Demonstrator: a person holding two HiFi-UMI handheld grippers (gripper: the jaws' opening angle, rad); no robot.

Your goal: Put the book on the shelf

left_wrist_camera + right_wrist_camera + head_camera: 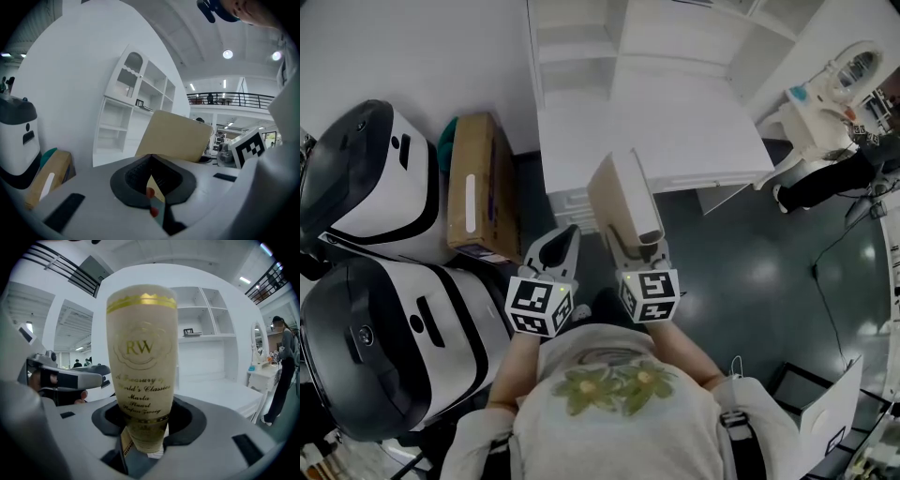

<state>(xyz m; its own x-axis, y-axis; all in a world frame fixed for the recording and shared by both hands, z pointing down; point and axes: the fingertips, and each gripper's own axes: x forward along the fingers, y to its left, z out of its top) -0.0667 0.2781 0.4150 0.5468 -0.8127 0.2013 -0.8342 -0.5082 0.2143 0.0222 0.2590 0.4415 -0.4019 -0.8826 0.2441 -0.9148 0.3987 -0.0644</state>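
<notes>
Clamps the cream book point(142, 357) by its lower end in wide-spread fingers of the right gripper point(147, 430), long axis aimed ahead at the white shelf point(199, 319); left gripper point(151, 178) alongside, fingers closed, empty.

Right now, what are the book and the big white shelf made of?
The book looks like a hardcover. Its cream cover is smooth and slightly glossy, with shiny gold stamped letters on the spine, so it is probably coated card or leatherette. The shelf looks like painted wood or board, with flat, even, matte white panels.
</notes>
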